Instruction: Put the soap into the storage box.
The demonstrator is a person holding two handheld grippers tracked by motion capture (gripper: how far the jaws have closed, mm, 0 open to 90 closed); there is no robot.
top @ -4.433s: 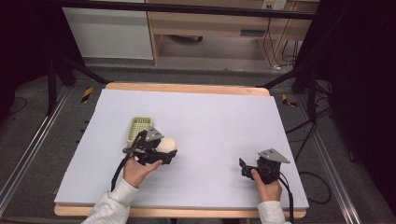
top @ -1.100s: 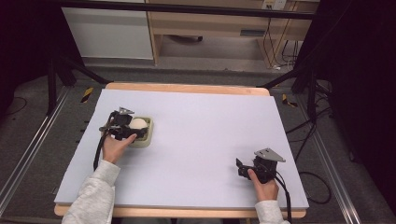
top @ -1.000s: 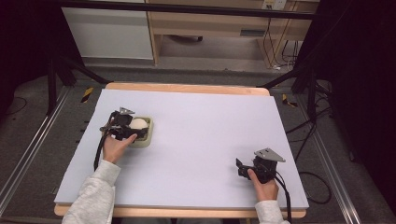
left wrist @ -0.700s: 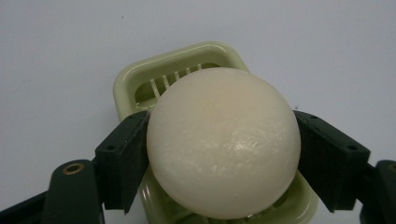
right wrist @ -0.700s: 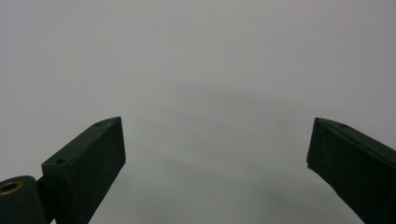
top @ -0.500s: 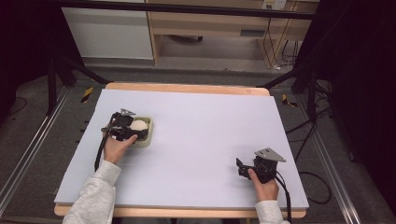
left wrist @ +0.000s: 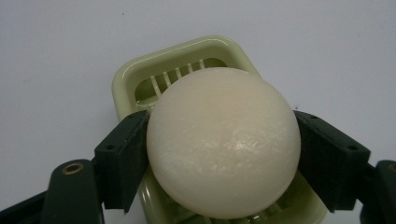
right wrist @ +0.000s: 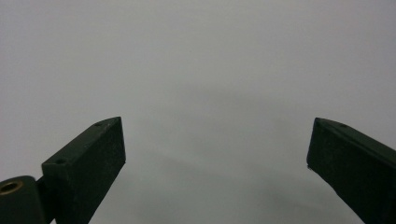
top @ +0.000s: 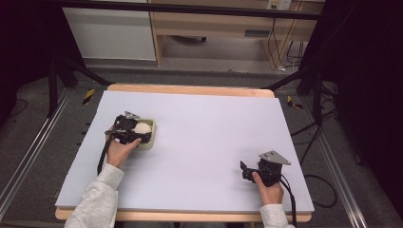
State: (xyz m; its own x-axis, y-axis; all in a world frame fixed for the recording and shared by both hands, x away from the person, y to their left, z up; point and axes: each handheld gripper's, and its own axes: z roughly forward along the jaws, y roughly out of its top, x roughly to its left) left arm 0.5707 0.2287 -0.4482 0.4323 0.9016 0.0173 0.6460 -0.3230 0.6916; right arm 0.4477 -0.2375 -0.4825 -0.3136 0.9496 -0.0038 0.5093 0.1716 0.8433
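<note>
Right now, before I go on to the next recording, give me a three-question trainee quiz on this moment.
1. True or false: the left hand-held gripper is shut on the round cream soap.
2. What lies directly under the soap? A) a blue plate B) a pale green slatted soap dish C) a folded towel
3. Fill in: the jaws of the right hand-held gripper stand ____, with nothing but the bare white table surface between them.

Key: 1 true. 2 B. 3 open.
</note>
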